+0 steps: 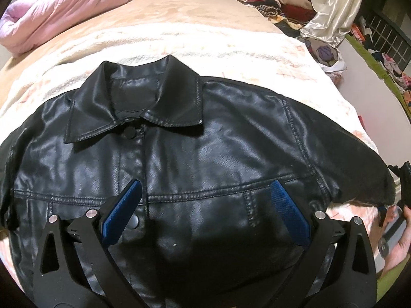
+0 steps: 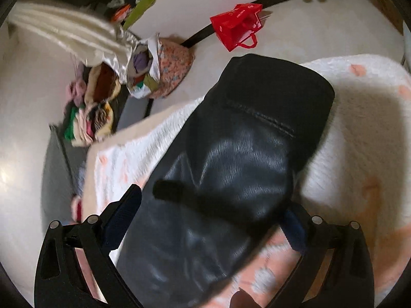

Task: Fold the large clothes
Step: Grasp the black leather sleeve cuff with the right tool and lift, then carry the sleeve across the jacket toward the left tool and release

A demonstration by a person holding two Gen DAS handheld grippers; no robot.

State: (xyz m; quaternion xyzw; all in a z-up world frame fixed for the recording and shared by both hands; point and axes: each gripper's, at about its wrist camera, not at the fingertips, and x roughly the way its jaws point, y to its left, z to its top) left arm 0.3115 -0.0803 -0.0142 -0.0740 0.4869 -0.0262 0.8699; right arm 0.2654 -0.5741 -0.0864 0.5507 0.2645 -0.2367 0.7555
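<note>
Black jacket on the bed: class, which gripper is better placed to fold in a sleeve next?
Right. The right gripper is open astride the jacket's sleeve, while the left gripper hovers open over the chest of the black jacket.

Both tools [image 1: 205, 202] [image 2: 210, 213] spread wide

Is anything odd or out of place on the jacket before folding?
Nothing stands out. The black jacket lies flat, front up, collar neat, on the white blanket. One sleeve lies straight between the open right claw.

Black jacket [image 1: 205, 154], red bag [image 2: 237, 25], pink quilt [image 1: 59, 12]
</note>
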